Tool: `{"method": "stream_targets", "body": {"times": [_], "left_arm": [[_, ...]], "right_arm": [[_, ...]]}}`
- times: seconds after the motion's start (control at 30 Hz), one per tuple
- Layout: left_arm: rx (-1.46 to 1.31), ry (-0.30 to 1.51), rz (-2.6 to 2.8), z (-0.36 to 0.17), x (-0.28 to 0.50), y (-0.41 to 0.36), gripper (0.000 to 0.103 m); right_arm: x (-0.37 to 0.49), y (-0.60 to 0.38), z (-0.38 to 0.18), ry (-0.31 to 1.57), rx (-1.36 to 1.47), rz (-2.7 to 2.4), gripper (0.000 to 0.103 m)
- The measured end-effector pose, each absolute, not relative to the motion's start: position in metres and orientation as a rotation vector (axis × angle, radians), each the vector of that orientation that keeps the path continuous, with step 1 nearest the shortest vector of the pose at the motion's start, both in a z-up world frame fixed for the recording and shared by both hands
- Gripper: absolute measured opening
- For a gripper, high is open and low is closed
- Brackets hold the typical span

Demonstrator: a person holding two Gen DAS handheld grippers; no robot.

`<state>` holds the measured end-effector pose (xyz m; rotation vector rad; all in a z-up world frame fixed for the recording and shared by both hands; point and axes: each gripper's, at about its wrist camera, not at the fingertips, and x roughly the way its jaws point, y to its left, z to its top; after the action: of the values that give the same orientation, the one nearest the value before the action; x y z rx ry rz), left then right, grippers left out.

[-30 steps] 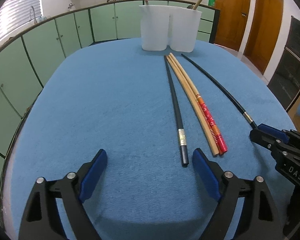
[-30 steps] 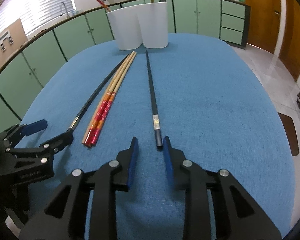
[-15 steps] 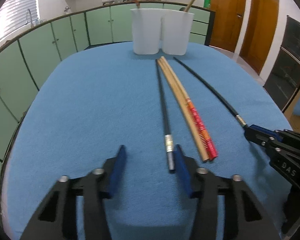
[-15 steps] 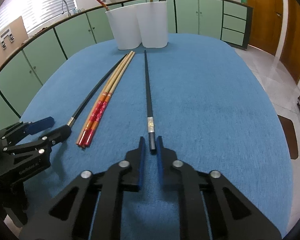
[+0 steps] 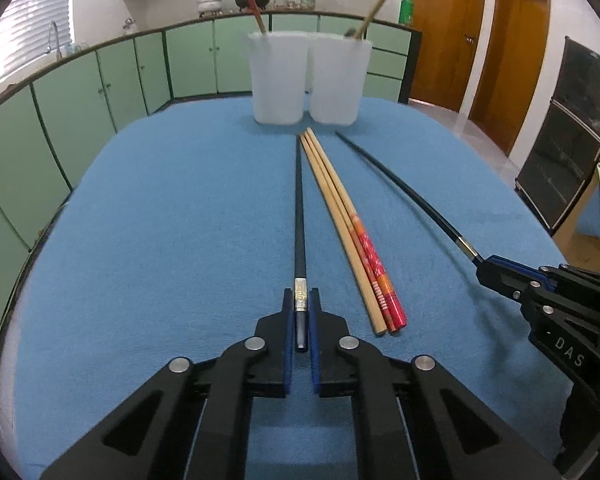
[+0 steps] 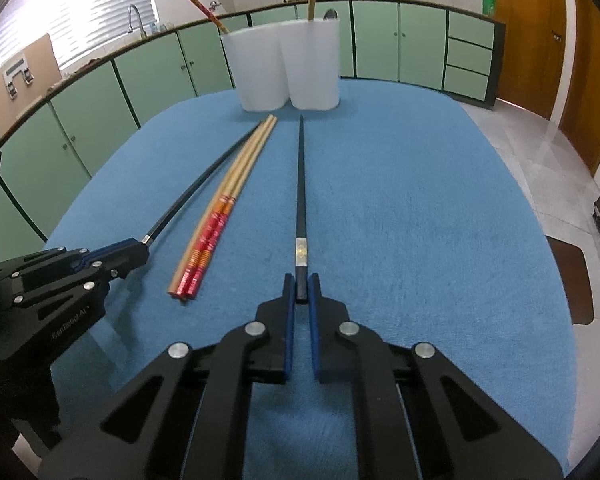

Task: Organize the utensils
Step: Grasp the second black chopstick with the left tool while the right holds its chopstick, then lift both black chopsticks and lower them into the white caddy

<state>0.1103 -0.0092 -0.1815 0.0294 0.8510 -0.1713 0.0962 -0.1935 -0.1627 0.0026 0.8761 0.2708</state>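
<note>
On the table, both claws [image 5: 301,312] [image 6: 301,288] have now closed on black chopsticks [image 5: 299,208] [image 6: 301,184].

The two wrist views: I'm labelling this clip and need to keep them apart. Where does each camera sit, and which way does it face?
Left wrist: on the left gripper, looking along its fingers down the blue table to the white holders; shut on a black chopstick; the right gripper shows at right.
Right wrist: on the right gripper, same heading, shut on the other black chopstick; left gripper at left.
Shared: wooden chopsticks, holders, table.
</note>
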Motion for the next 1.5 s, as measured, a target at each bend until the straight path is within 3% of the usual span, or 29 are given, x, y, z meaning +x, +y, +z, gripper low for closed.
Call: {"method": "stream_targets", "body": {"times": [0.7,1.27,1.5], "left_arm": [[-0.014,0.563,-0.243,-0.036,0.109,0.015,0.007],[-0.015,0.499,-0.323,0.004,0.143,0.0,0.007],[-0.013,0.412,-0.326,0.044,0.184,-0.004,0.007]], "right_arm": [[0.106,-0.212,-0.017,0.613,0.051,0.338,0.006],[0.163,-0.193,0.053,0.567,0.021,0.419,0.006],[0.203,-0.19,0.09,0.483,0.021,0.41,0.006]]}}
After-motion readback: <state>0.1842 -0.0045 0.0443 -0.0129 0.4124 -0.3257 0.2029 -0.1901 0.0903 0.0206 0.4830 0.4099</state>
